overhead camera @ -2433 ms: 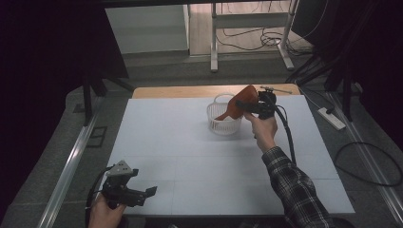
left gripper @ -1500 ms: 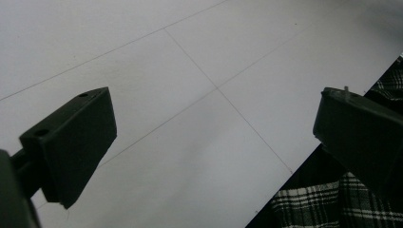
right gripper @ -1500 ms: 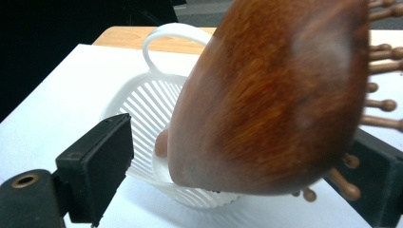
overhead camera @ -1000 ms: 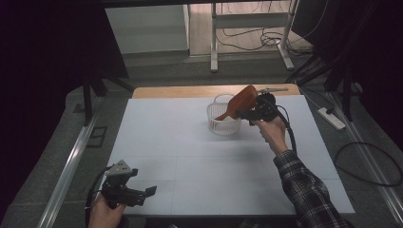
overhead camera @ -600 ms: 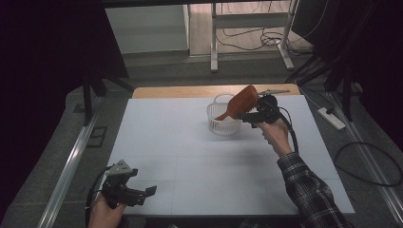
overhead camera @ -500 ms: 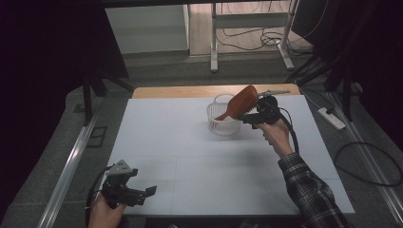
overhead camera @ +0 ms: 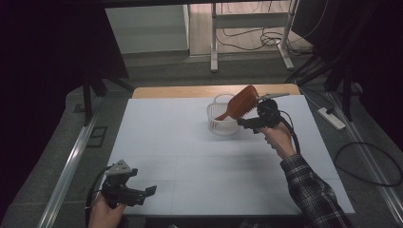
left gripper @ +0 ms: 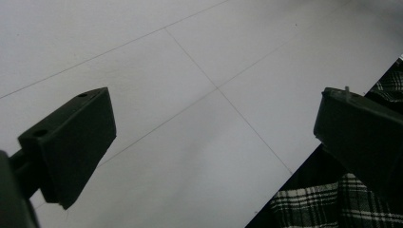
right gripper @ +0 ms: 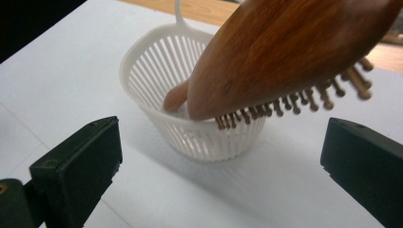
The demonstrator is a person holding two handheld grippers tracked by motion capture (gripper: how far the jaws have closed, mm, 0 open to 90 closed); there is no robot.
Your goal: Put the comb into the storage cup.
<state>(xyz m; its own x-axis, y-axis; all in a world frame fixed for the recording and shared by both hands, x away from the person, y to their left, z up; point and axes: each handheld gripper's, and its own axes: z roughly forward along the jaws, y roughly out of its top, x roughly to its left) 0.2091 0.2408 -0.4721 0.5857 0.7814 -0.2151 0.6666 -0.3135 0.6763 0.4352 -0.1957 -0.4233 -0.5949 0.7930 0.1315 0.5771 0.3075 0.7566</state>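
Across the middle of the high view lies the white table (overhead camera: 190, 161), a broad pale sheet with faint seams, a strip of bare wood (overhead camera: 180, 91) showing along its far edge; on its far right part stands the white slatted basket (overhead camera: 222, 124), upright, with a loop handle at its far rim; in the right gripper view its ribbed wall (right gripper: 209, 142) curves just ahead of the jaws. In the basket leans the wooden hairbrush (overhead camera: 240, 101), handle end down inside and the paddle head tilted up and out over the near-right rim; the right gripper view shows its brown back (right gripper: 285, 52) and the rows of wooden pins (right gripper: 304, 102) pointing down over the rim; nothing grips it. The right gripper (overhead camera: 248, 124) hangs just beside the basket on its right, aimed at it, a plaid-sleeved arm (overhead camera: 309, 190) behind it; its jaws have just been opening and now stand wide apart, the brush above and beyond them, not between the pads, which touch nothing. At the near left corner the left gripper (overhead camera: 142, 194) rests in the person's hand just above the table edge, well apart from the basket; in the left gripper view its jaws are spread wide over bare table (left gripper: 199, 71), holding nothing, with plaid cloth (left gripper: 332, 204) at the lower right.
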